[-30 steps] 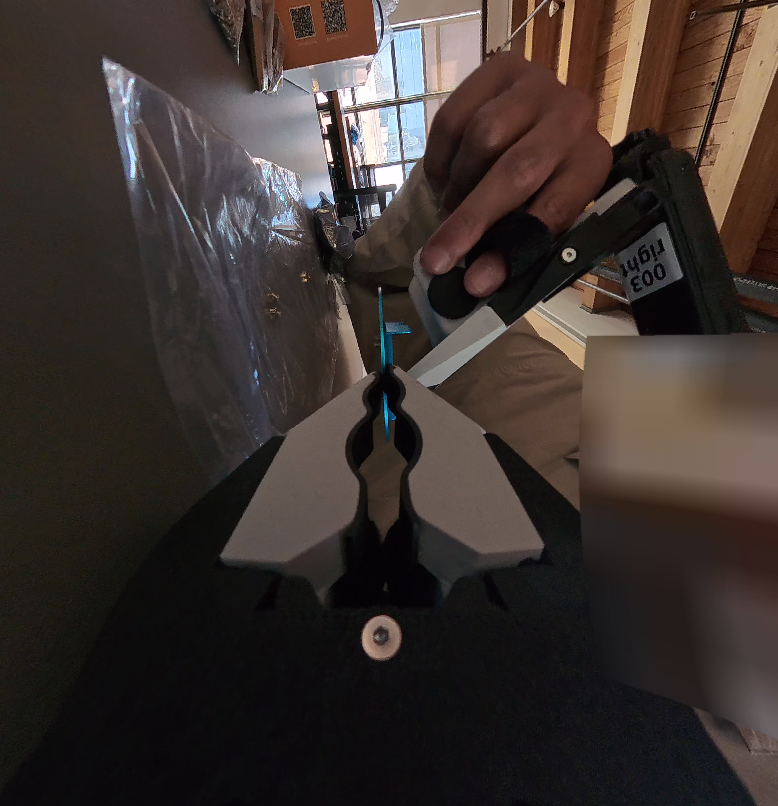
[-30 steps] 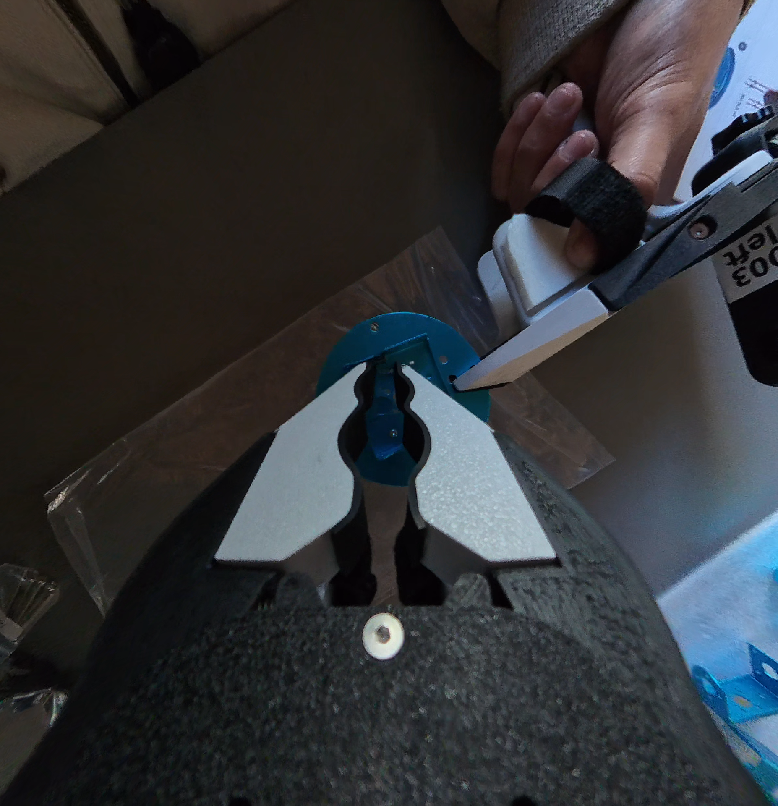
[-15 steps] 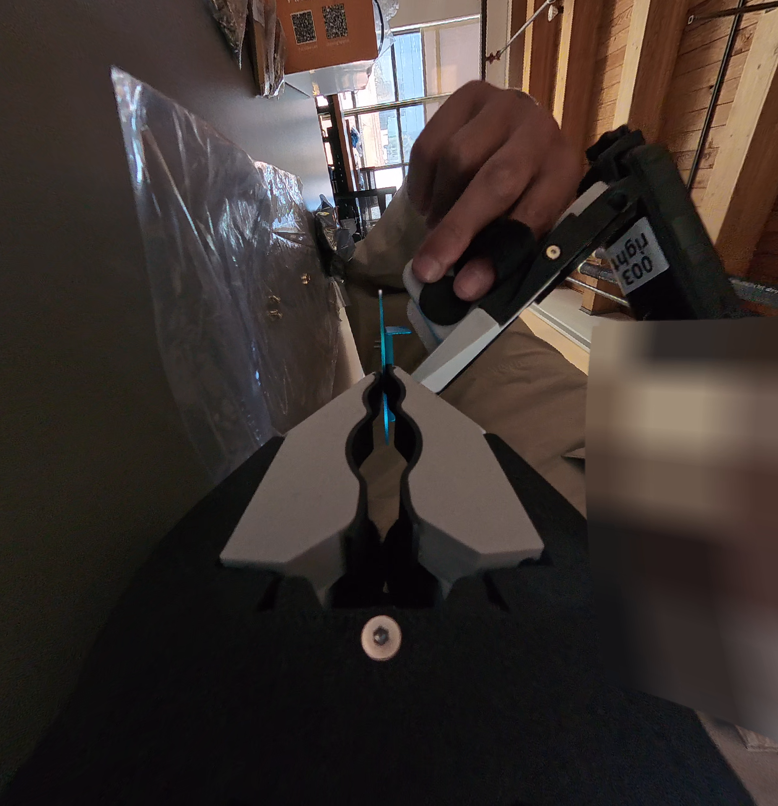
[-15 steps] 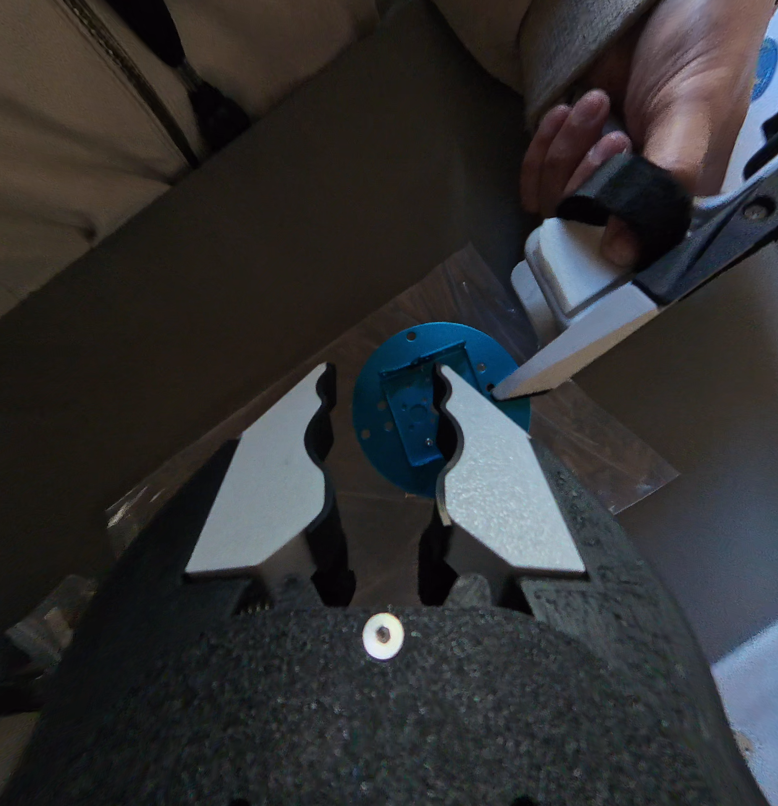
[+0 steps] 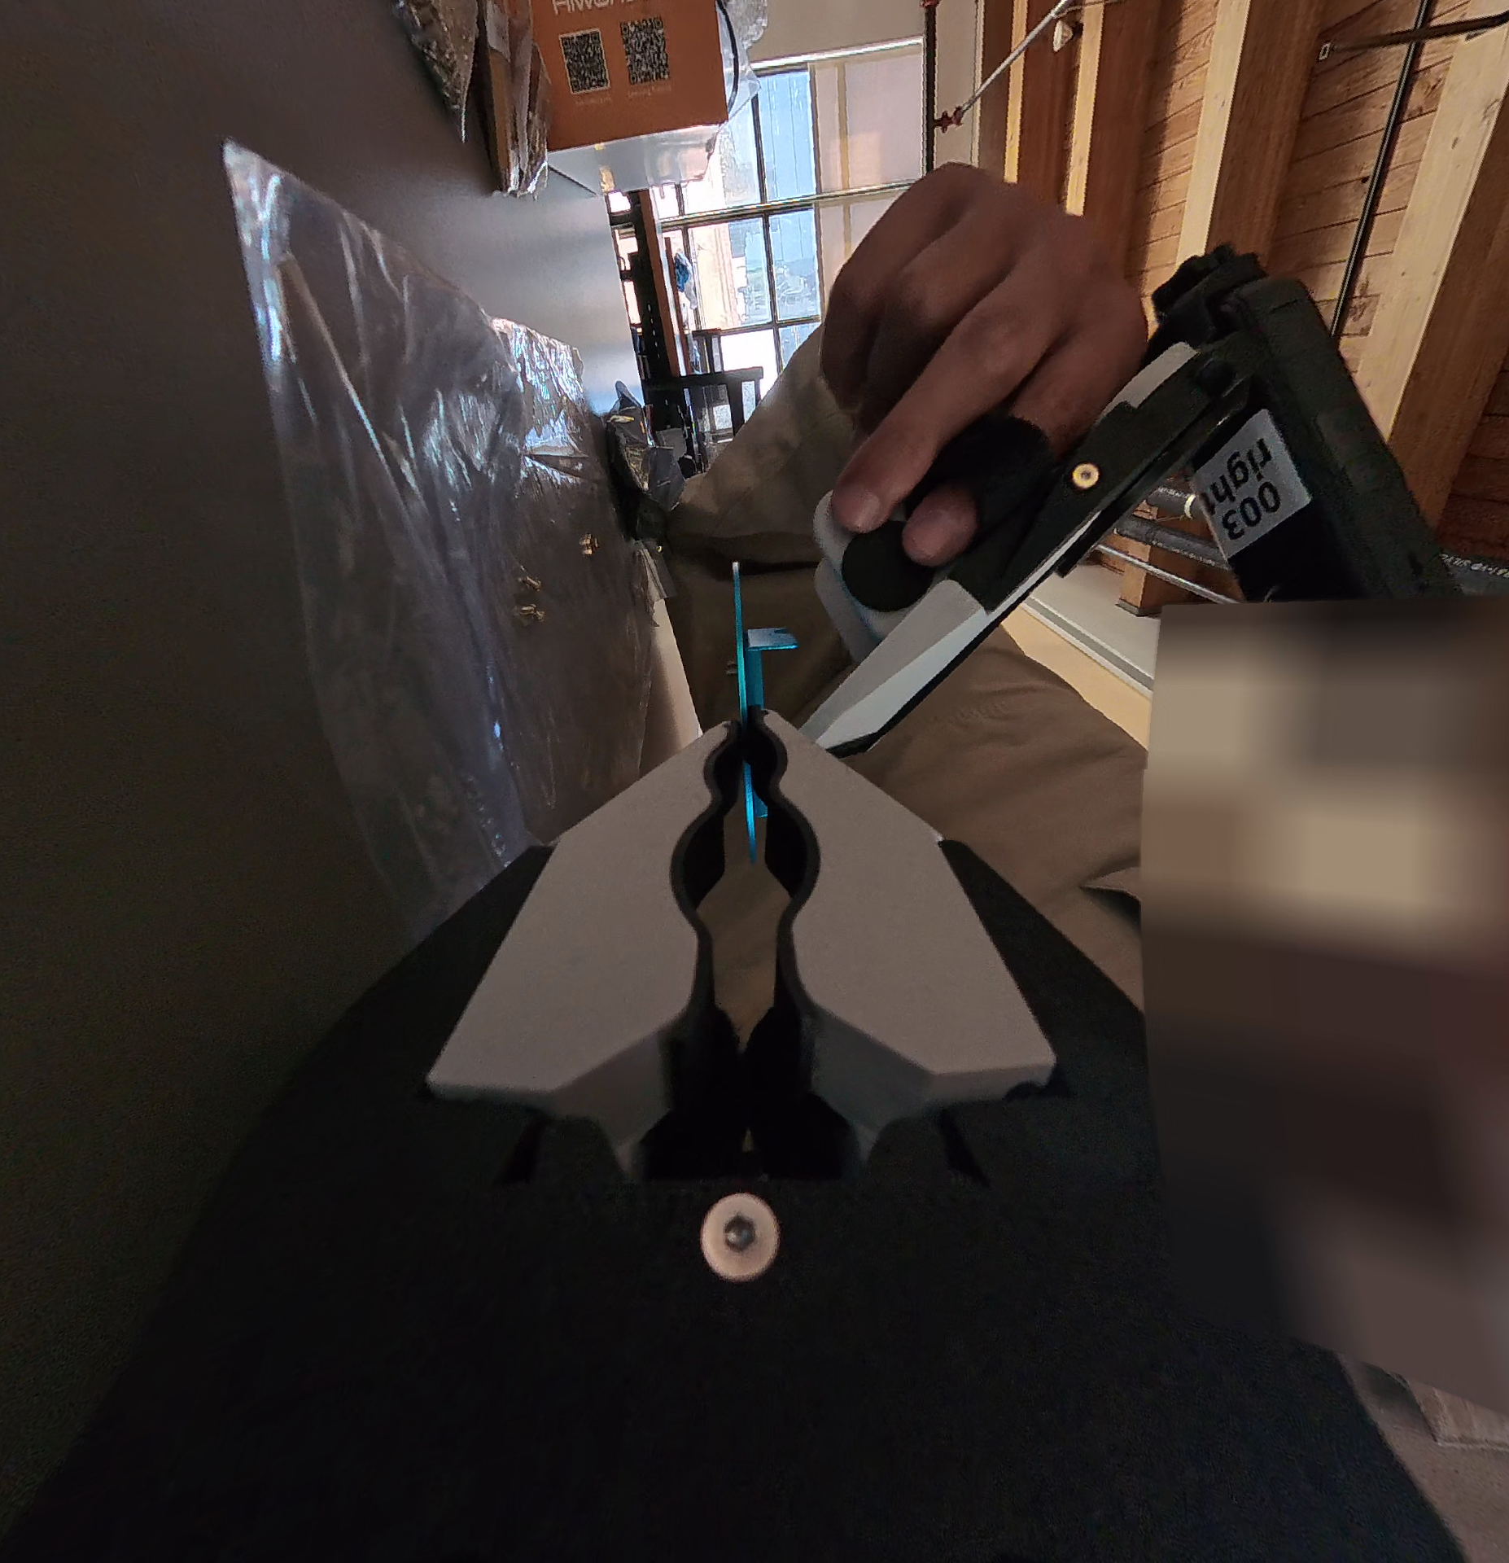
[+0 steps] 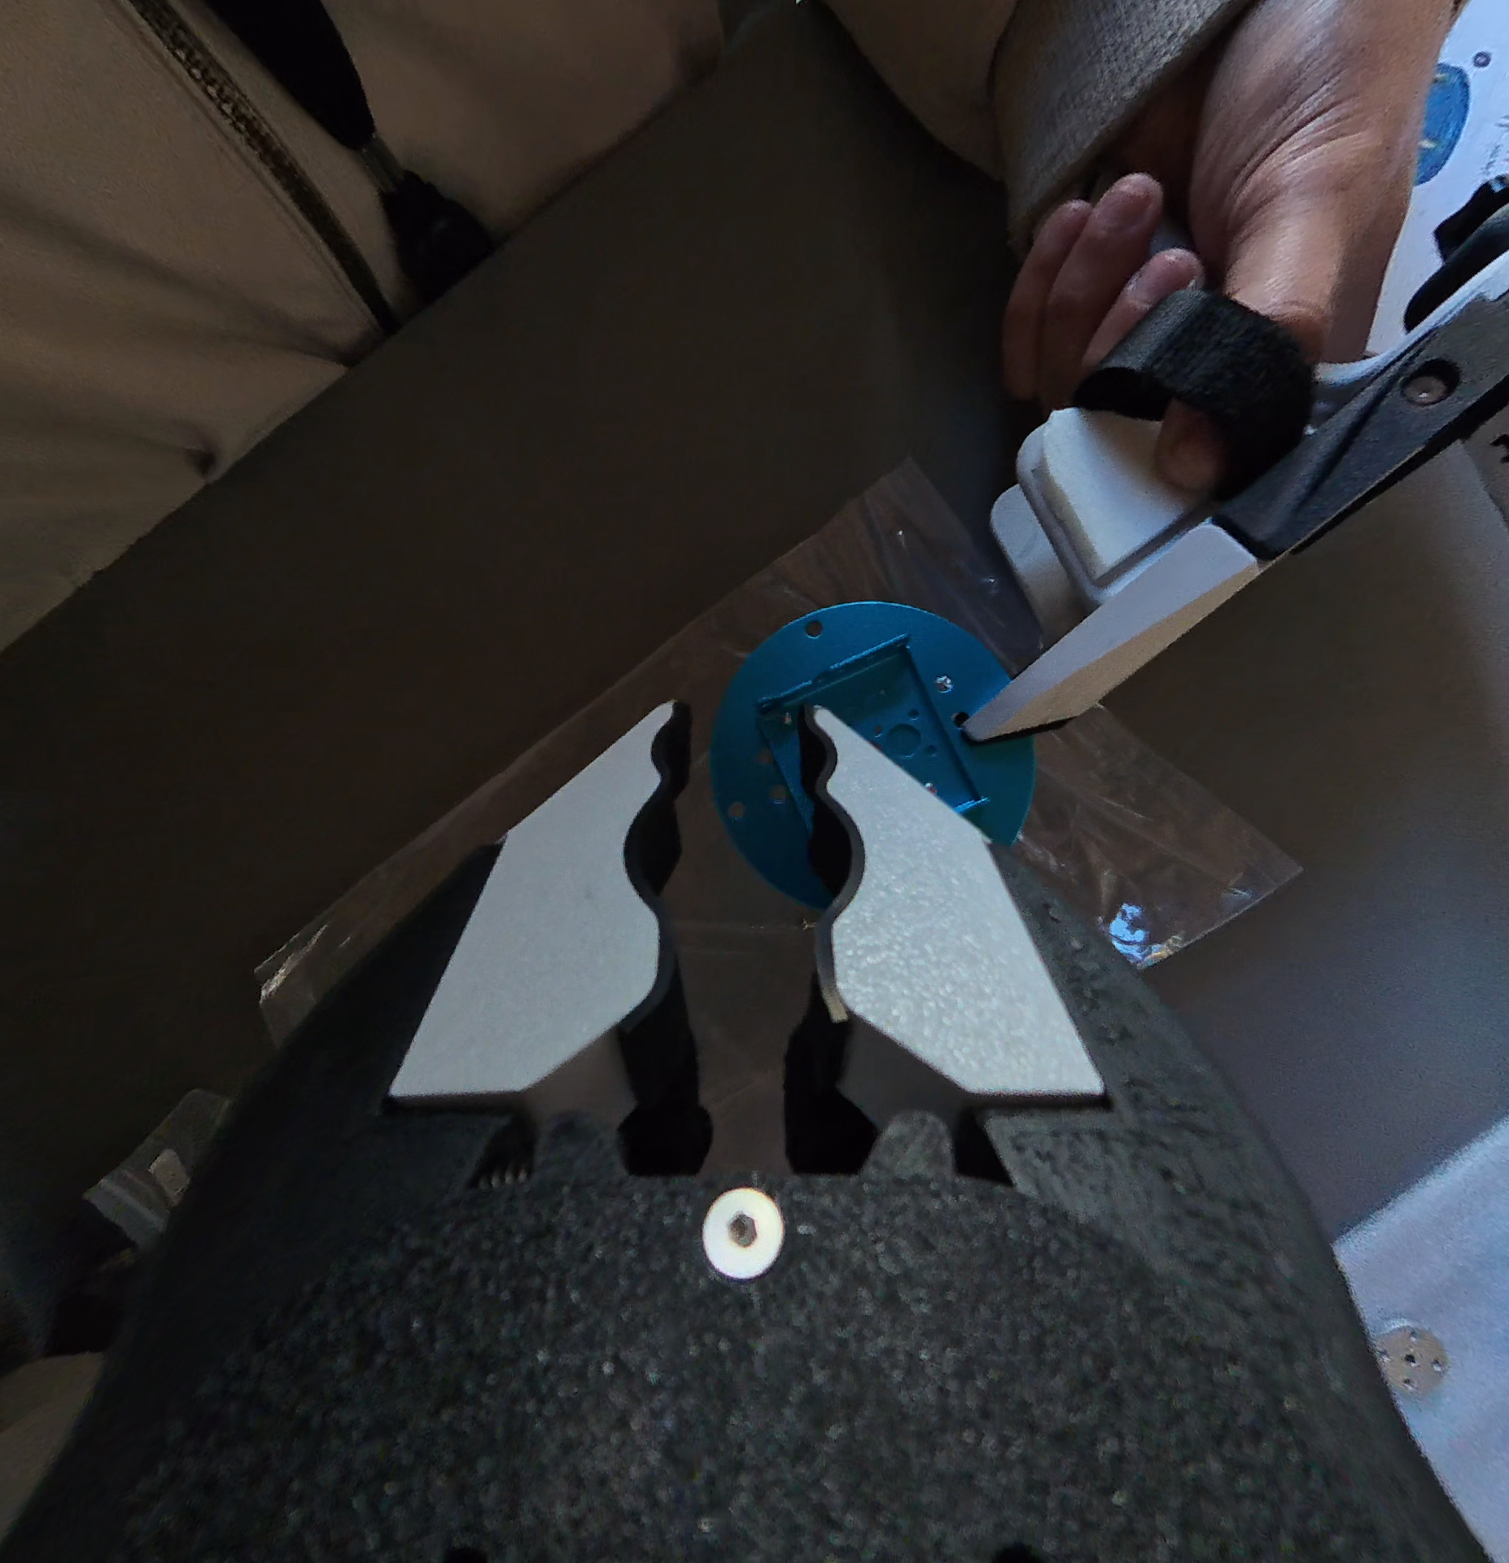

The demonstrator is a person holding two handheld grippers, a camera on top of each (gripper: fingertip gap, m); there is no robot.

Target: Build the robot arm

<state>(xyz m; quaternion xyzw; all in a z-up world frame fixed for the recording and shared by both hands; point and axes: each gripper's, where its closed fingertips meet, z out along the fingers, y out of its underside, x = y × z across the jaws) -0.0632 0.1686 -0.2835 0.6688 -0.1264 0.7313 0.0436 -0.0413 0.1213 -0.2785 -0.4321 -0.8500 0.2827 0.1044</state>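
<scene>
where once shut, right gripper point(image 6: 743, 719) fingers apart beside blue disc point(image 6: 764, 778)

Your right gripper's point(image 6: 743, 727) right finger point(image 6: 920, 913) covers the lower right part of the blue disc point(image 6: 764, 753). In your left wrist view the disc shows only edge-on, its face unreadable. The clear plastic bag point(image 6: 1140, 837) runs under your right gripper's body, its near end hidden. The small brass pieces point(image 5: 527, 596) in the bag are too small to identify. The orange box point(image 5: 633, 68) is cut off by the top edge.
</scene>
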